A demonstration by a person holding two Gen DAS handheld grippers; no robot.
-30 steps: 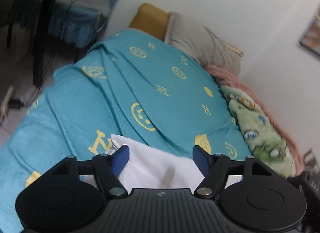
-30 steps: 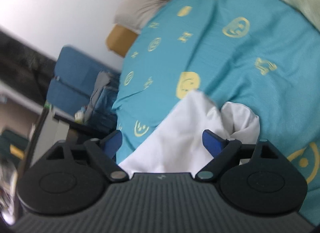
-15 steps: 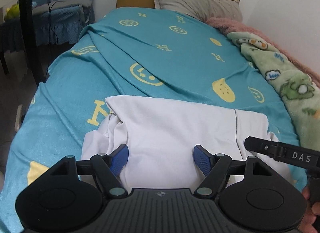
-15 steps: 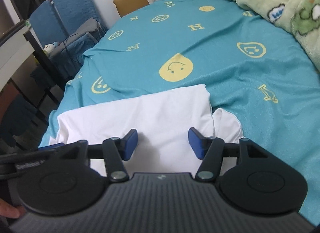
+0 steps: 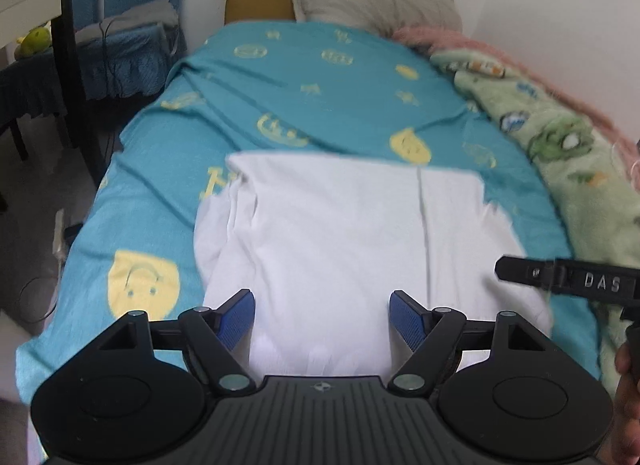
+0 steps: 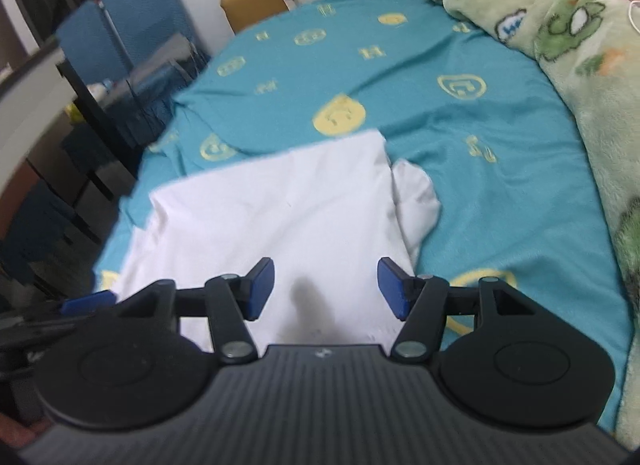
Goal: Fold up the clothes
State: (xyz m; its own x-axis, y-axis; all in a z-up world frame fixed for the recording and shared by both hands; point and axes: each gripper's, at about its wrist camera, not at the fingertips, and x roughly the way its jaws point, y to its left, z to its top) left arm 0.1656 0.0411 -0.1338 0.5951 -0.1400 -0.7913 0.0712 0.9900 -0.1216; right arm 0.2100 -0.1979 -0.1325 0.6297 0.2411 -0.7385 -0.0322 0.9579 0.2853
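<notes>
The white garment [image 5: 332,233] is smooth matt cloth; the teal bedsheet [image 5: 344,105] is thin, creased woven fabric with yellow prints; the green blanket [image 6: 592,77] looks fluffy fleece; the left gripper [image 5: 322,317] is matt black plastic with ribbed blue pads [image 5: 236,319].

Soft even daylight, slight motion blur, fisheye bending at edges, faint shadows

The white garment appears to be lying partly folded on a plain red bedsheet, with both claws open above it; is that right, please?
Not quite: the bedsheet is teal with yellow smiley prints, not plain red, as the left wrist view shows. The white garment does lie partly folded on it, with the left claw and right claw open above.
</notes>
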